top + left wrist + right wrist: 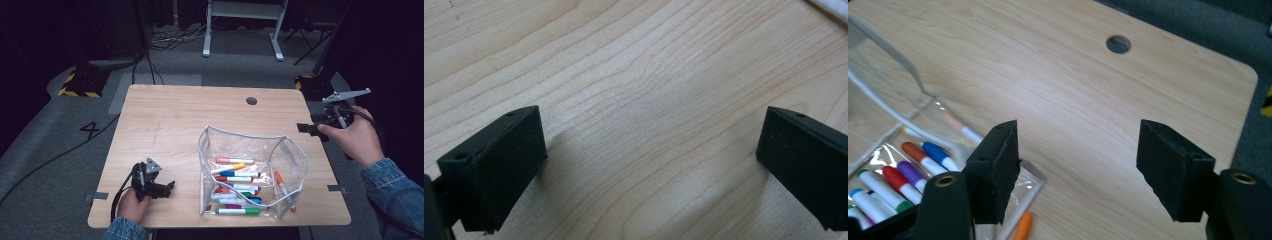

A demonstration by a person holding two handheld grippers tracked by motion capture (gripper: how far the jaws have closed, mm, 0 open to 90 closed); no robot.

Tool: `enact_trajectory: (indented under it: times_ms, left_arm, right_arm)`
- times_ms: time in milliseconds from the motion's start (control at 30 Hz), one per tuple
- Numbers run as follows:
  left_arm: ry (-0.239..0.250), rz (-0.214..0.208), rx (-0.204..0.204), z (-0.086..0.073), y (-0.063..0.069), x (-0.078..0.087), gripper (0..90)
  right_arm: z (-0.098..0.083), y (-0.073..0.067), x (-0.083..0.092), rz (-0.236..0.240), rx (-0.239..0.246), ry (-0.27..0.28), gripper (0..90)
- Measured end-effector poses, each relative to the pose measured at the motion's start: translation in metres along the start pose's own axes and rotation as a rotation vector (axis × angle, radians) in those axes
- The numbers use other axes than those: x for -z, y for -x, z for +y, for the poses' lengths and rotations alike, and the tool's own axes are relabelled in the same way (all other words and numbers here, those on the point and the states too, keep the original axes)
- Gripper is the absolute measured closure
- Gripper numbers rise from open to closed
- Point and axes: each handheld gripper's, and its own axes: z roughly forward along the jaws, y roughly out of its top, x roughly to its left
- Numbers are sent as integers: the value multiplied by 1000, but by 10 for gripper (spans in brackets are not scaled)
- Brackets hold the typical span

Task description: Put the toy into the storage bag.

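**Markers bagged, tongs clear of the pouch**

Both tongs are seen with jaws apart and nothing between them. The left gripper (167, 186) is rested low on the wooden table (175, 115), the clear pouch (250, 172) lying just to its right. The right gripper (305, 128) is held off the table's right edge, the pouch below and to its left. Most markers (235, 180) lie inside the pouch; an orange marker (284, 190) sits at its right wall. Loading is judged nearly done; closing the pouch likely calls for both tongs. Grey floor and cables are noted beyond

Left claw (169, 187) gapes low — right claw (302, 128) raised, jaws apart.
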Motion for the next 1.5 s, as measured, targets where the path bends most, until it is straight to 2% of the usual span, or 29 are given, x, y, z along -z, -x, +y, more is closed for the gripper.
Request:
enact_trajectory:
  times_ms: [167,300,367,833,900,1100,1167,1433,1500]
  left_arm:
    - [0,0,0,0,0,0,0]
    - [-2,2,-1,0,0,0,0]
    - [0,0,0,0,0,0,0]
    - [-1,2,0,0,0,0,0]
    - [-1,4,-2,0,0,0,0]
    - [-1,2,-1,0,0,0,0]
    - [0,0,0,0,0,0,0]
    - [0,0,0,0,0,0,0]
    - [0,1,0,0,0,0,0]
  right_arm:
    - [-21,12,-11,-18,-50,-59,351]
    - [-41,13,-27,-1,-83,-109,353]
    - [-50,13,-36,10,-85,-127,353]
    - [-100,-4,-78,97,-108,-241,349]
    - [-108,-7,-84,125,-83,-245,351]
    - [-126,-10,-90,157,-119,-257,345]
    - [-132,-10,-93,155,-111,-270,341]
    - [-152,-18,-108,227,-117,-309,342]
    - [-154,-21,-111,231,-123,-325,361]
